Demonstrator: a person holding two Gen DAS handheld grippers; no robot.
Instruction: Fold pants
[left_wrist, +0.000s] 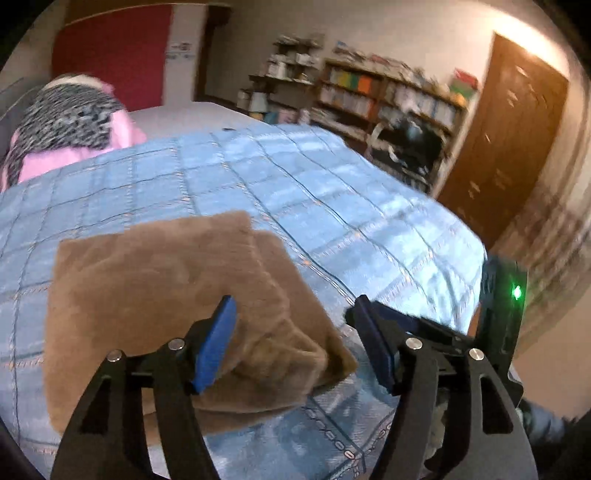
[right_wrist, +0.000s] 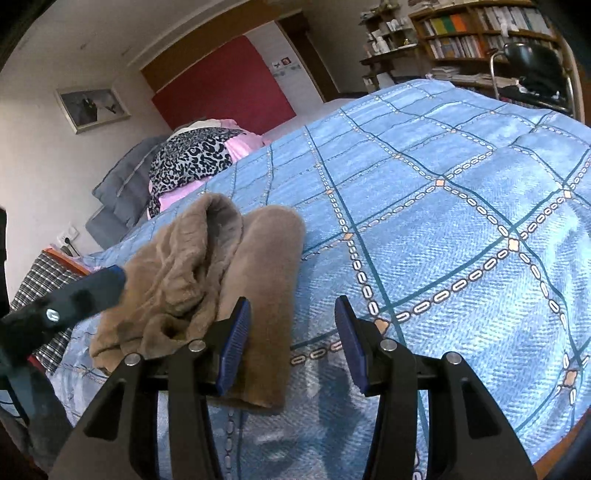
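Observation:
The brown fleece pants (left_wrist: 155, 295) lie folded into a thick rectangle on the blue checked bedspread (left_wrist: 332, 206). My left gripper (left_wrist: 291, 325) is open and empty, its jaws wide apart just above the pants' near right corner. In the right wrist view the pants (right_wrist: 221, 266) lie left of centre, their bunched waistband end toward the left. My right gripper (right_wrist: 291, 325) is open and empty over the pants' right edge and the bedspread (right_wrist: 443, 229). The left gripper's finger (right_wrist: 88, 291) shows at the left beside the pants.
A leopard-print and pink pile of bedding (right_wrist: 195, 158) lies at the head of the bed. A grey pillow (right_wrist: 125, 184) leans on the wall. Bookshelves (left_wrist: 388, 96), a chair (right_wrist: 535, 74) and a brown door (left_wrist: 509, 140) stand beyond the bed.

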